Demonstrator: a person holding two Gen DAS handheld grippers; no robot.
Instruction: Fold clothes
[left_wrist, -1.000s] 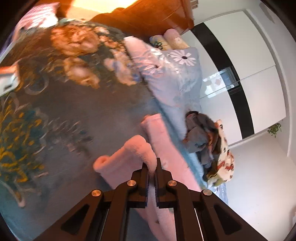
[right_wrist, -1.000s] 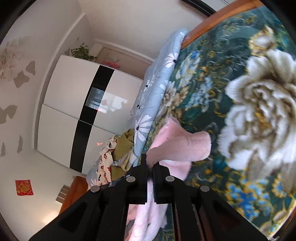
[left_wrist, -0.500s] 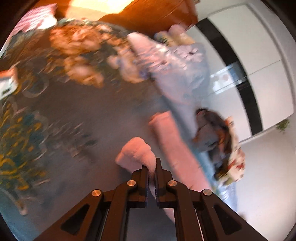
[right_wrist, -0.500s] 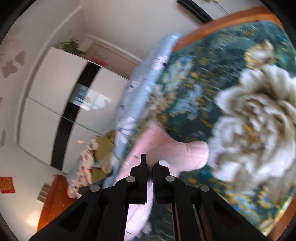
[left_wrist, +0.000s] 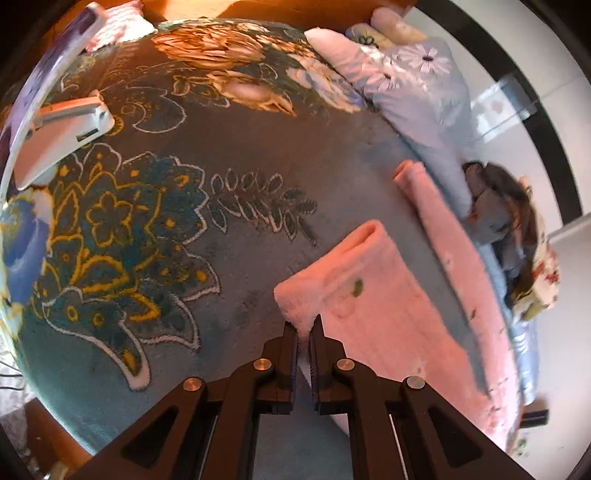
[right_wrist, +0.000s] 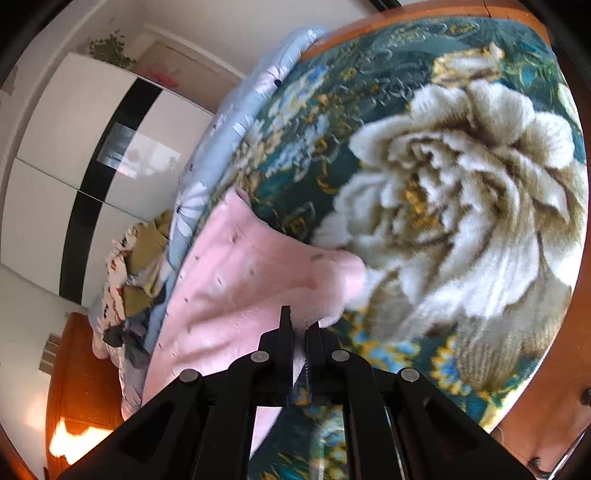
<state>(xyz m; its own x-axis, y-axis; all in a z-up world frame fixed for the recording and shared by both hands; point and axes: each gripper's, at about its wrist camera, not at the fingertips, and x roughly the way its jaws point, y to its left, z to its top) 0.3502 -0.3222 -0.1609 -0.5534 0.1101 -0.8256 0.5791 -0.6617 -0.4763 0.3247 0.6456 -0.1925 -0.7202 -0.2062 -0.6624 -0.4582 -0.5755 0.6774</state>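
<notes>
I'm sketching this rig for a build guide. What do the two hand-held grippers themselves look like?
The left hand-held gripper and the right hand-held gripper look alike: matte black throughout, with two flat, narrow, parallel fingers. Behind these, angular black linkage arms splay outward, with triangular cut-outs and round silver pivot pins at the joints. The inner faces of the fingers look ribbed. No cables, labels or sleeves show.

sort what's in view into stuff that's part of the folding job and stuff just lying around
In the job:
pink garment
left tool, shut on its edge
right tool, shut on its edge

Lying about:
clothes pile
blue daisy quilt
floral blanket
white device
</notes>
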